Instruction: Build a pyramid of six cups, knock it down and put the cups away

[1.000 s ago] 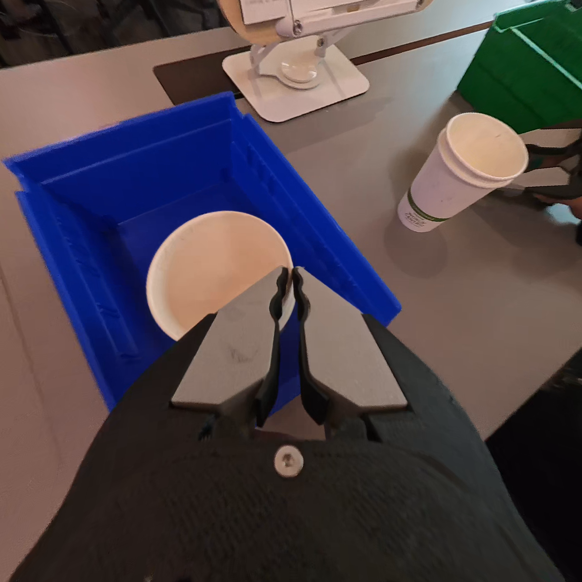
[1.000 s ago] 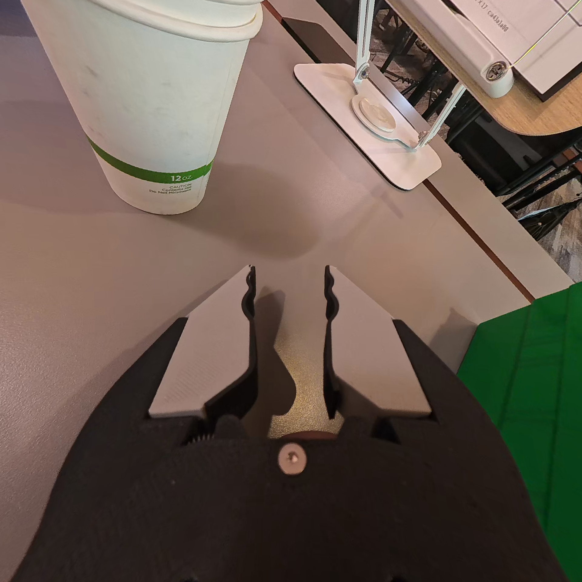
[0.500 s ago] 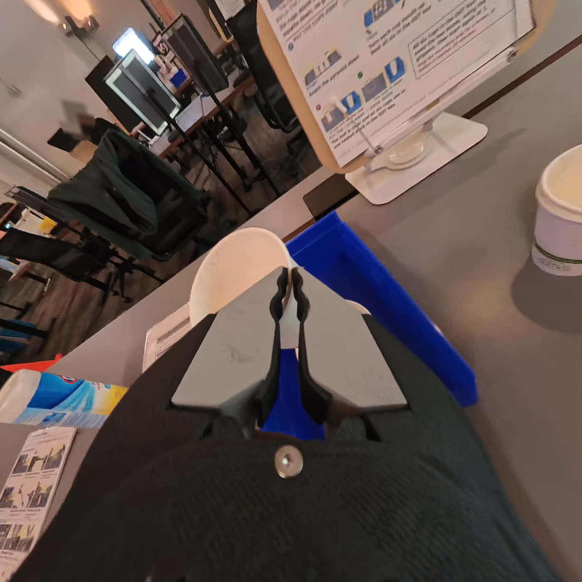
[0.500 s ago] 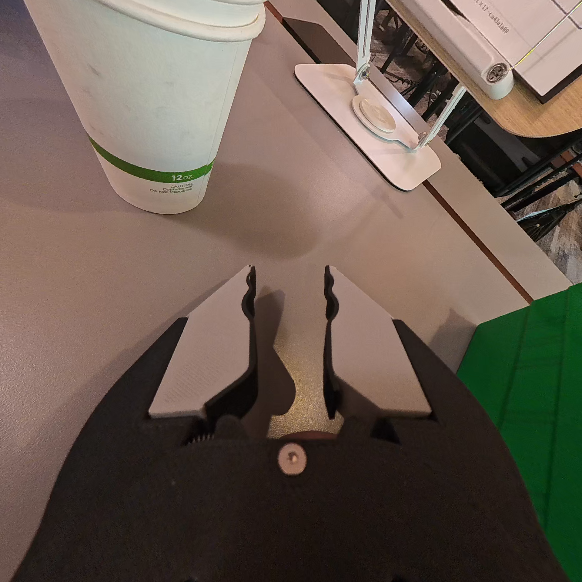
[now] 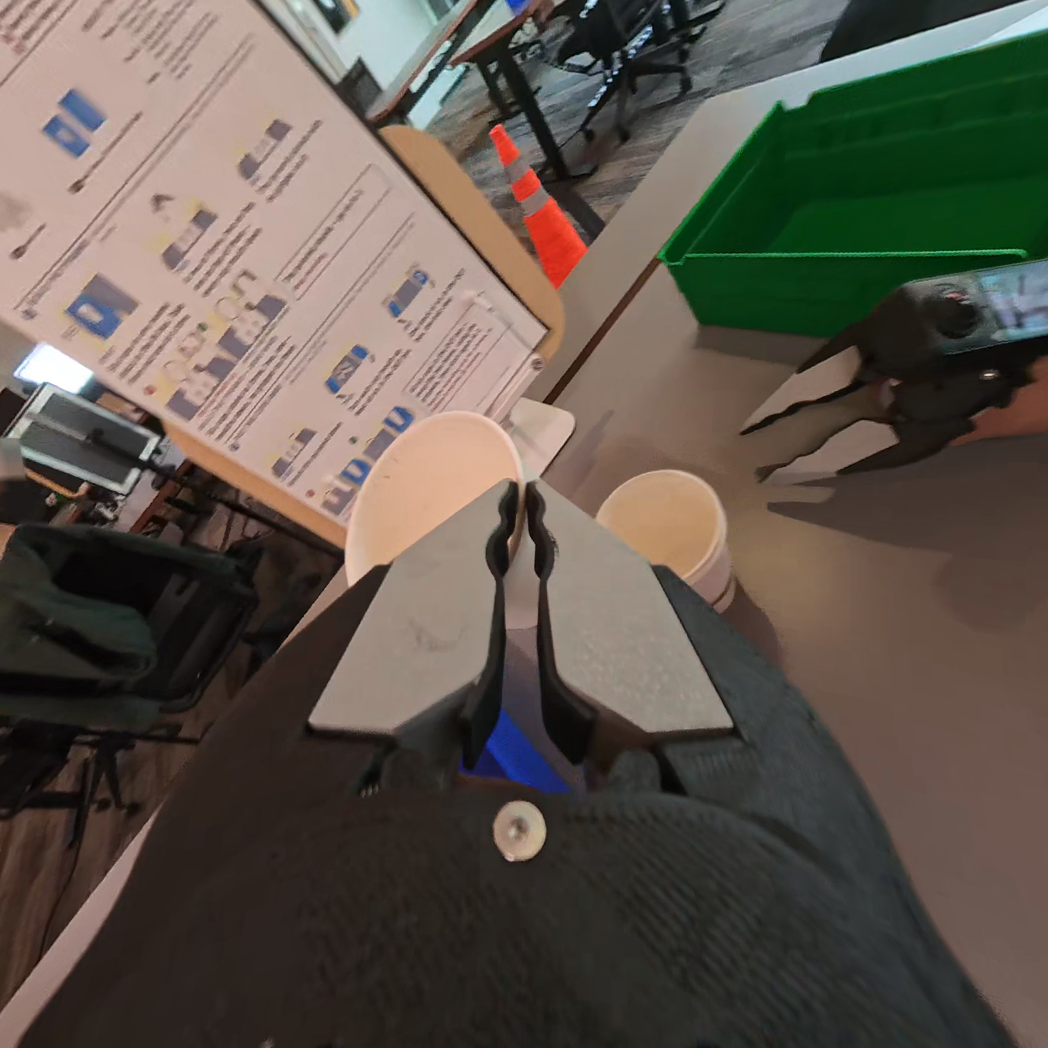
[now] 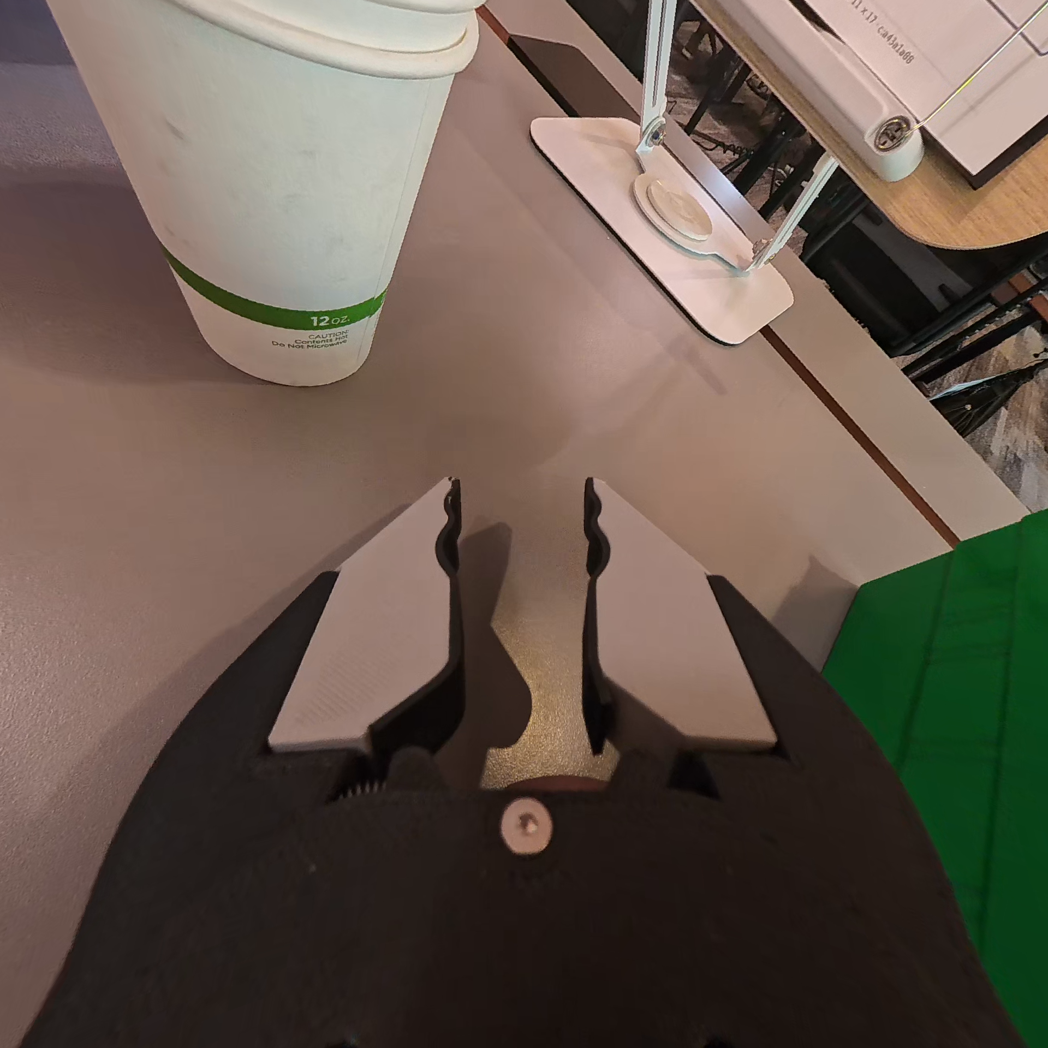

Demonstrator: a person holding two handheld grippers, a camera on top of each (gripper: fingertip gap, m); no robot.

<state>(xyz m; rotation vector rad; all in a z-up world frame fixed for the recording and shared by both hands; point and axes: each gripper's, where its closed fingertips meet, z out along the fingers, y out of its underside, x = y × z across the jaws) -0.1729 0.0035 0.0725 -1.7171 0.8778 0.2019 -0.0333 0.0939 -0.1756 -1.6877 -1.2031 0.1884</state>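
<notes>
My left gripper [image 5: 520, 493] is shut on the rim of a white paper cup [image 5: 431, 487], held in the air and tilted so I see into its mouth. Just right of it a stack of white cups [image 5: 669, 527] stands upright on the grey table [image 5: 879, 652]. In the right wrist view that stack [image 6: 283, 187] has a green band and stands at the upper left. My right gripper [image 6: 522, 493] is open and empty low over the table, near the stack; it also shows in the left wrist view [image 5: 907, 385].
A green bin [image 5: 850, 227] stands on the table at the far right; its edge shows in the right wrist view [image 6: 964, 737]. An instruction board [image 5: 227, 227] on a white stand [image 6: 669, 227] stands behind the cups. A sliver of the blue bin [image 5: 510, 760] shows between my left fingers. My right fingertips sit around 30 cm from my left ones.
My left gripper has lifted the cup out of the blue bin and swung right toward the cup stack. The right gripper has stayed still and open.
</notes>
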